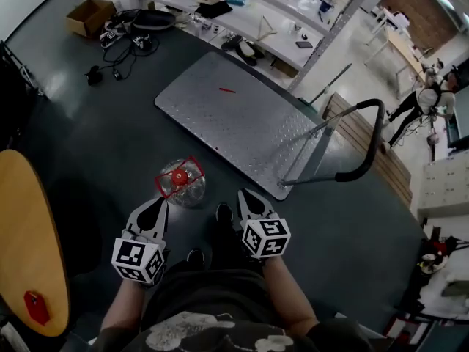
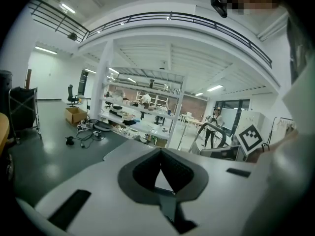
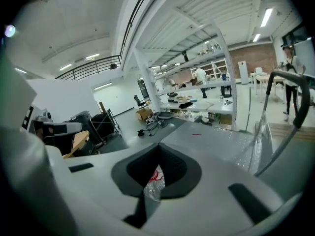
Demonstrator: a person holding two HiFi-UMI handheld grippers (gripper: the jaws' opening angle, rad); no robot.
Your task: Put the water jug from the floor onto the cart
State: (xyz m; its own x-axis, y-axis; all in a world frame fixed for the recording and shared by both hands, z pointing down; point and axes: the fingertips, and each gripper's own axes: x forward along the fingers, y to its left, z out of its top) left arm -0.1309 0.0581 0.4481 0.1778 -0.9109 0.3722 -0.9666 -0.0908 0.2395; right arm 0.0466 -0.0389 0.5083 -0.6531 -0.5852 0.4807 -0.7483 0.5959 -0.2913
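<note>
The water jug [image 1: 180, 180], clear with a red cap and red handle, stands on the dark floor just in front of the cart's near corner. The cart [image 1: 242, 123] is a flat metal deck with a black push handle [image 1: 364, 149] at its right end. My left gripper [image 1: 158, 203] hovers beside the jug's near left side, jaws shut and empty. My right gripper [image 1: 245, 195] is to the right of the jug, also shut and empty. In the right gripper view, the jug [image 3: 154, 180] shows through the gap behind the closed jaws [image 3: 158, 145], with the cart [image 3: 211, 136] beyond.
A yellow round table [image 1: 29, 240] lies at the left. A small red item [image 1: 227, 90] rests on the cart deck. Cables [image 1: 121, 46], a cardboard box [image 1: 89, 15] and long shelving [image 1: 242, 13] stand beyond. A wooden pallet [image 1: 370, 134] sits behind the handle; a person [image 1: 425, 97] is far right.
</note>
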